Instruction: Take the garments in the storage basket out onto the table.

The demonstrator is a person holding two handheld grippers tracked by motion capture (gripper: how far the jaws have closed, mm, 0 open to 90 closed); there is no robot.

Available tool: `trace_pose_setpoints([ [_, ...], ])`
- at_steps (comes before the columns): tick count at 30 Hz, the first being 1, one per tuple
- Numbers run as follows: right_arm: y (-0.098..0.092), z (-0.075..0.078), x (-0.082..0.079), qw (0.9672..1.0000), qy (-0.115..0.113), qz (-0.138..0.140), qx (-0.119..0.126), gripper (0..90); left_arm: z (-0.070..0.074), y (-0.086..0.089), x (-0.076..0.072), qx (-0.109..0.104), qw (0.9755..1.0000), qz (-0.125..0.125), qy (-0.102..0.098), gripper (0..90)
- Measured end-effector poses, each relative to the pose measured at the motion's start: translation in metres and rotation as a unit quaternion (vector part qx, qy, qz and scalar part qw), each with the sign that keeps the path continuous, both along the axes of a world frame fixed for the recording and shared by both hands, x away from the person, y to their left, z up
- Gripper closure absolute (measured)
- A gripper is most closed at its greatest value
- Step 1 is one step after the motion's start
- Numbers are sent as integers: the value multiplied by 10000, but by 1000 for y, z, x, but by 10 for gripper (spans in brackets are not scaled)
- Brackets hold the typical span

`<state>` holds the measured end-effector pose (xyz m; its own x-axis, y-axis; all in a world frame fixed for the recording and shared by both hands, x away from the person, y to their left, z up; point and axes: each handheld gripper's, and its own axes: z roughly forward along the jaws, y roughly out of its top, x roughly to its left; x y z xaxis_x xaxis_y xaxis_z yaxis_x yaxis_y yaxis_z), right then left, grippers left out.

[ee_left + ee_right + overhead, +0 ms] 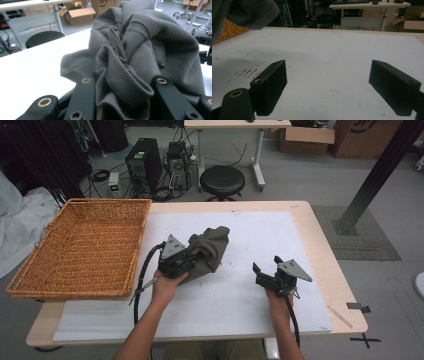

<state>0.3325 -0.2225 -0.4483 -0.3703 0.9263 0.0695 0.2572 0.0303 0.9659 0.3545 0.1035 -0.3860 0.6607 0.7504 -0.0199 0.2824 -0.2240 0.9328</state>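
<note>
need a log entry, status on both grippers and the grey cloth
Left gripper shut on bunched grey cloth. Right gripper open, nothing between jaws, over white mat. Wicker basket at left; nothing between it and cloth.

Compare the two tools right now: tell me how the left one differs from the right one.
The left tool is shut on a bunched grey-brown cloth; the right tool holds nothing. The left tool's jaws stand close together around the cloth's folds, while the right tool's jaws stand wide apart over the bare white table cover. The left tool sits nearer the wicker basket; the right tool nearer the table's right edge. Both are black, hand-held and trail a cable.
</note>
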Motion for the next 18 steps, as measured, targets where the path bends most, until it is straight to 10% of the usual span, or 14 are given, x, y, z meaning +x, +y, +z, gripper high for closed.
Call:
trace_pose_setpoints([
  [13, 0, 0, 0, 10000, 10, 20, -17, 148, -38, -37, 19, 265, 9979, 45, 585, 641],
  [18, 0, 0, 0, 10000, 17, 32, -7, 148, -36, -41, 12, 3, 9969, 203, 759, 206],
])
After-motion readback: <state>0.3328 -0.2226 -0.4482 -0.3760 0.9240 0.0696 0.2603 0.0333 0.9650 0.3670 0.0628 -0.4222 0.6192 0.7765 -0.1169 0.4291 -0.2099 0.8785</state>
